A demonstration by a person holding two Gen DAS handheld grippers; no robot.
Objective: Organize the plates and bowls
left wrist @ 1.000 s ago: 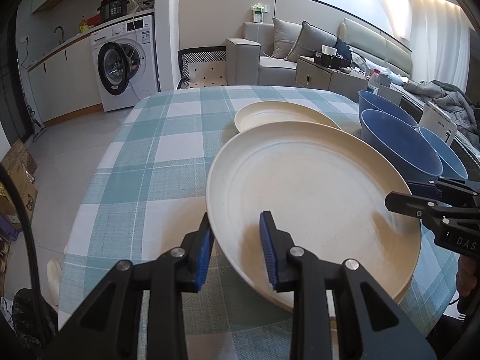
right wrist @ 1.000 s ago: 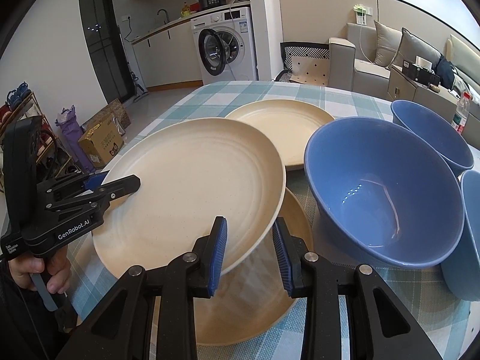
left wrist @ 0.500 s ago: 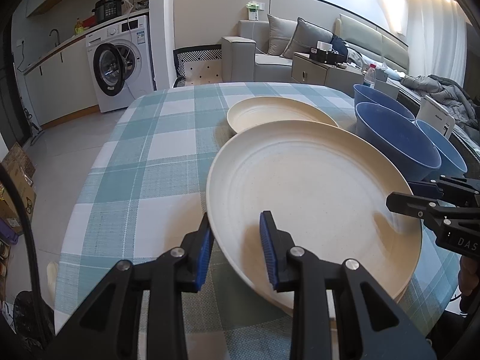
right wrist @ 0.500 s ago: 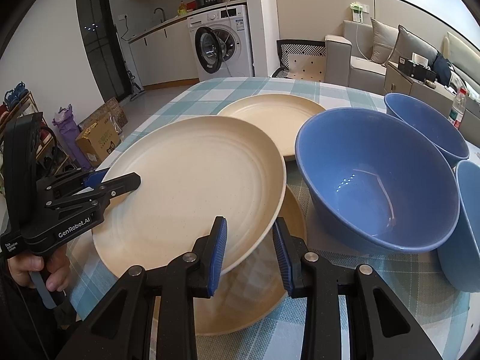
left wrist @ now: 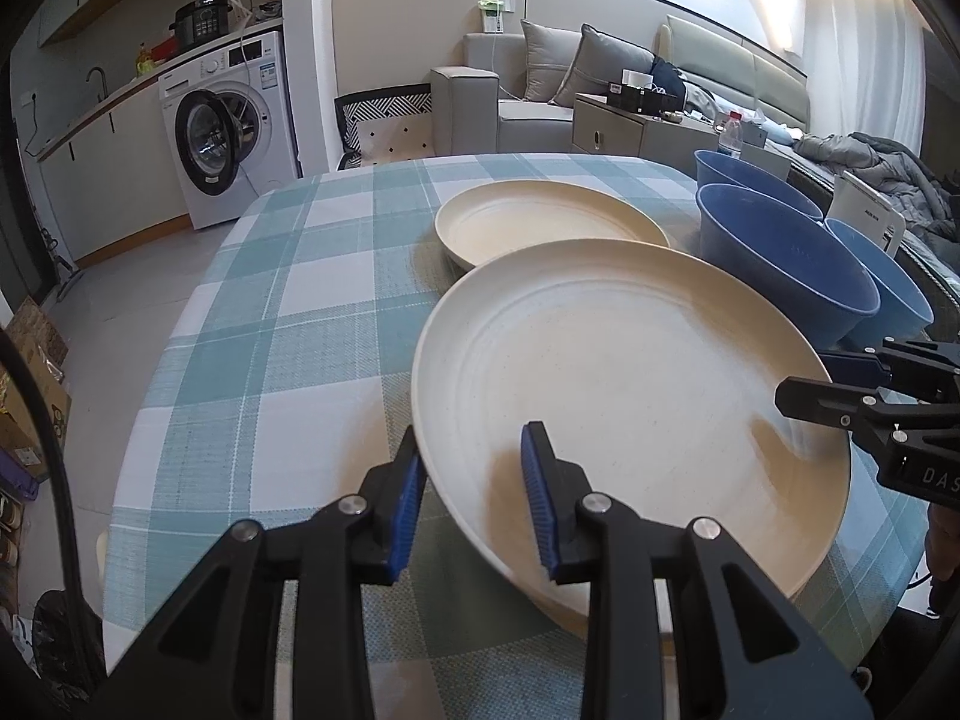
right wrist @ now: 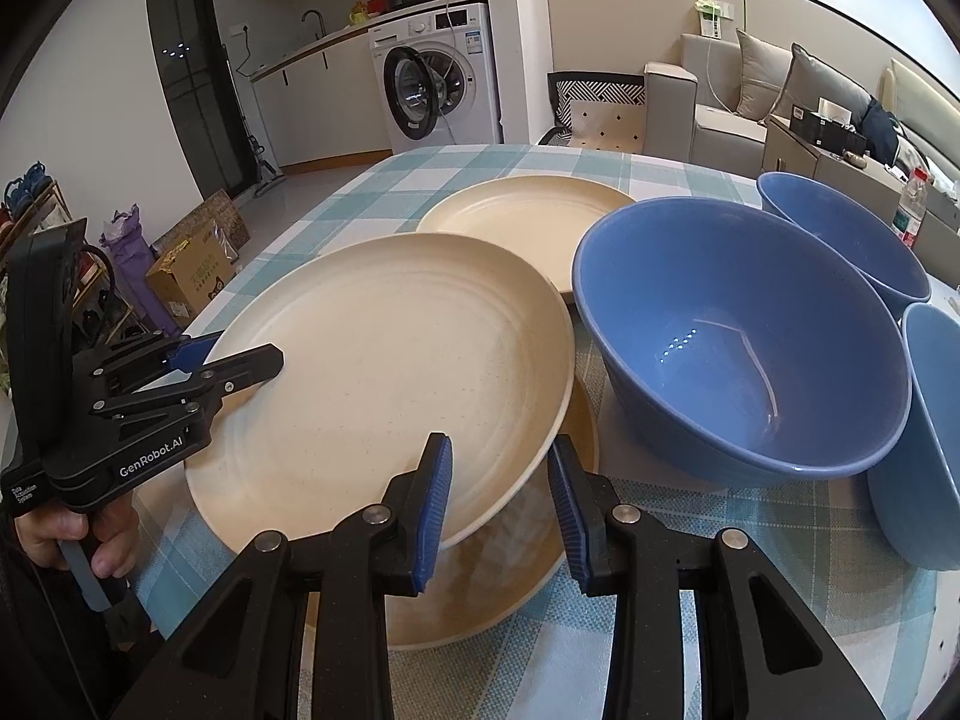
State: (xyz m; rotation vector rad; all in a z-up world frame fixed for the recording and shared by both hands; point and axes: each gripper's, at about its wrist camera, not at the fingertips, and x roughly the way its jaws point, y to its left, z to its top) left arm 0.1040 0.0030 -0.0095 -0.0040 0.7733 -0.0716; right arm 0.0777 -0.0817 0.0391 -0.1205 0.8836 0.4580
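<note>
A large cream plate [left wrist: 630,372] [right wrist: 390,372] hangs tilted just over a second cream plate [right wrist: 480,600] that lies on the checked tablecloth. My left gripper [left wrist: 474,480] is shut on the upper plate's near-left rim, one pad inside and one underneath. My right gripper [right wrist: 501,498] grips the opposite rim the same way, and its jaws are opening. Each gripper shows in the other's view: the left gripper [right wrist: 234,357] and the right gripper [left wrist: 810,384]. A third cream plate [left wrist: 552,222] [right wrist: 528,216] rests further back.
Three blue bowls stand to the right of the plates: a big bowl [right wrist: 738,348], a far bowl [right wrist: 840,228] and a near bowl [right wrist: 924,450]. The checked table [left wrist: 288,312] drops off at its left edge. A washing machine [left wrist: 231,132] and a sofa [left wrist: 540,102] stand beyond.
Almost nothing differs: both grippers stay on the upper plate's rims, and the scene has only shifted slightly in both views.
</note>
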